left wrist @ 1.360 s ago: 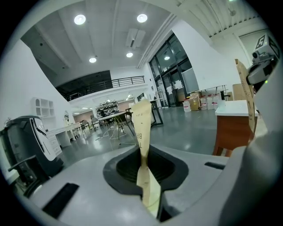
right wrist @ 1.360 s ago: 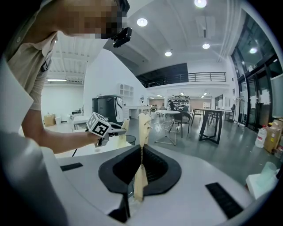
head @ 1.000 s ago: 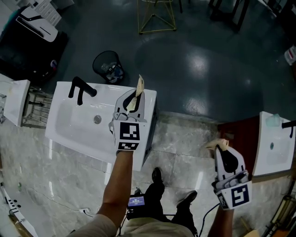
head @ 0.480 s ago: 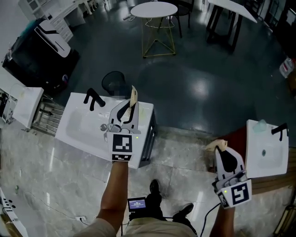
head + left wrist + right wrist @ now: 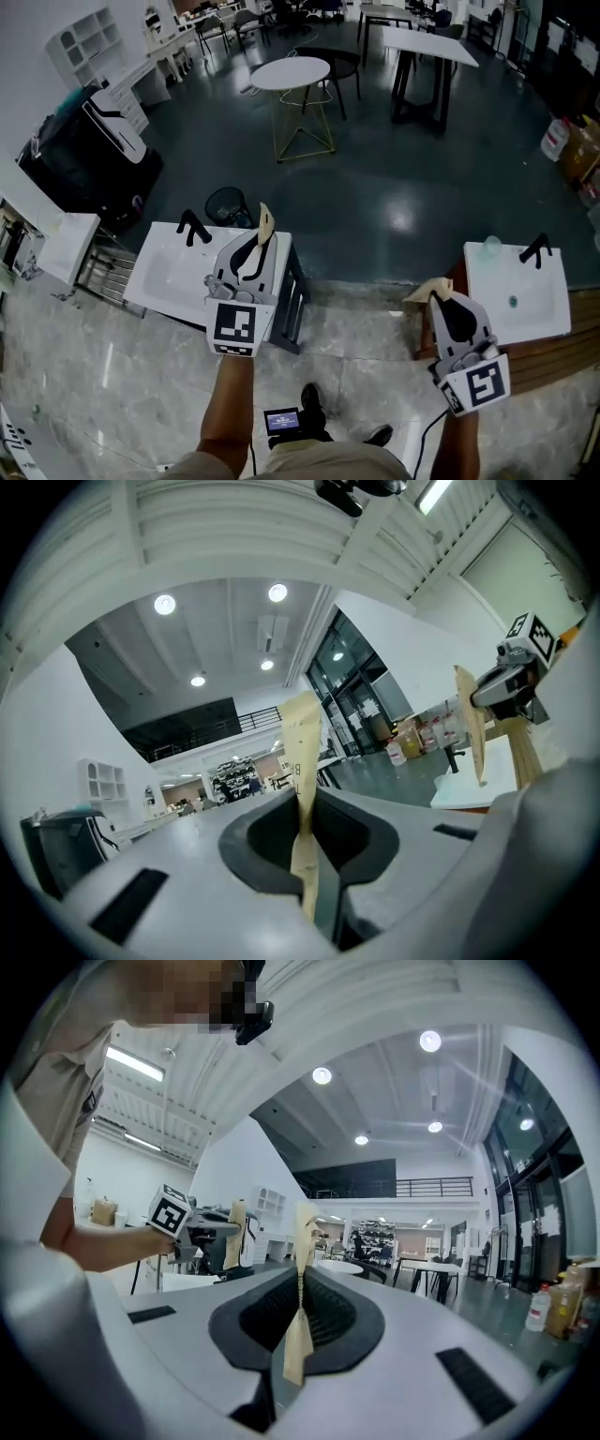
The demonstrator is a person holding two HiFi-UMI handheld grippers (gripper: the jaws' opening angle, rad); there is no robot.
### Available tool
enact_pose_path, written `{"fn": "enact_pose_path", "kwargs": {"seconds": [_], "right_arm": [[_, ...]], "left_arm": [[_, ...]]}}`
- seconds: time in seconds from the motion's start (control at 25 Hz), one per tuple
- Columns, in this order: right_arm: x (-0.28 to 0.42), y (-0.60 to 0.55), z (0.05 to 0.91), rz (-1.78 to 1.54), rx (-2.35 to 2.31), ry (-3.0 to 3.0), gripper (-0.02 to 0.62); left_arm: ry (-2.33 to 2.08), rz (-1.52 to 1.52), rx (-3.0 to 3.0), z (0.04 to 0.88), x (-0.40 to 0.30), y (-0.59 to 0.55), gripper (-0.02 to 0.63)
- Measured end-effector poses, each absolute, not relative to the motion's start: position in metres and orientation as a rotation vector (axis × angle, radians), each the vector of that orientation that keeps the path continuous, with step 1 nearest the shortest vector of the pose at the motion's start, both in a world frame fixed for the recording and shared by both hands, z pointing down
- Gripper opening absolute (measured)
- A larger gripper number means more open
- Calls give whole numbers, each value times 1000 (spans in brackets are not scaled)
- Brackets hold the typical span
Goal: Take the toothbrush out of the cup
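My left gripper [image 5: 265, 217] is held up over the right end of a white basin [image 5: 164, 277], its tan-taped jaws together with nothing between them. My right gripper [image 5: 427, 291] hangs at the lower right beside a second white basin [image 5: 525, 305], also shut and empty. A pale cup-like thing [image 5: 492, 246] stands at that basin's back corner; I cannot make out a toothbrush. In the left gripper view the left gripper [image 5: 302, 726] points out across the hall, with the right gripper [image 5: 480, 726] at its side. The right gripper view shows the right gripper [image 5: 302, 1227] shut and the left gripper [image 5: 234, 1232] alongside.
Each basin carries a black faucet [image 5: 194, 228] [image 5: 536, 248]. A wire waste bin [image 5: 228, 203] stands behind the left basin. Farther off are a round white table [image 5: 291, 73], a long table [image 5: 427, 47] and white shelves [image 5: 80, 42]. A small lit device [image 5: 281, 420] lies by the person's feet.
Both grippers have risen well above the basins, which now look smaller and lower. The head view has lifted and takes in more of the hall. Both jaws stay shut.
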State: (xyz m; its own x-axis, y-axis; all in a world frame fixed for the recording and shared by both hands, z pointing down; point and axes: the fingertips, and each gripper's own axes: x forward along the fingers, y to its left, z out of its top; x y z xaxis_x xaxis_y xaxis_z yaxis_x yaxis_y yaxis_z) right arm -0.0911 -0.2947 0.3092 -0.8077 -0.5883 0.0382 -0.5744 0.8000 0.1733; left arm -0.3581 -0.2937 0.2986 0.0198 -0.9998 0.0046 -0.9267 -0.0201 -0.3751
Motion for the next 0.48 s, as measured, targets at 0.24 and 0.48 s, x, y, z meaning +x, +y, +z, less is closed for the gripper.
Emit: {"fn": "enact_pose_path", "kwargs": {"seconds": [0.24, 0.48], "right_arm": [[-12, -243, 272, -293, 1013, -2906, 14], [59, -192, 243, -317, 1086, -2891, 14]], "left_arm": [[1869, -343, -2097, 263, -260, -236, 37], [1754, -288, -2177, 239, -174, -182, 37]]}}
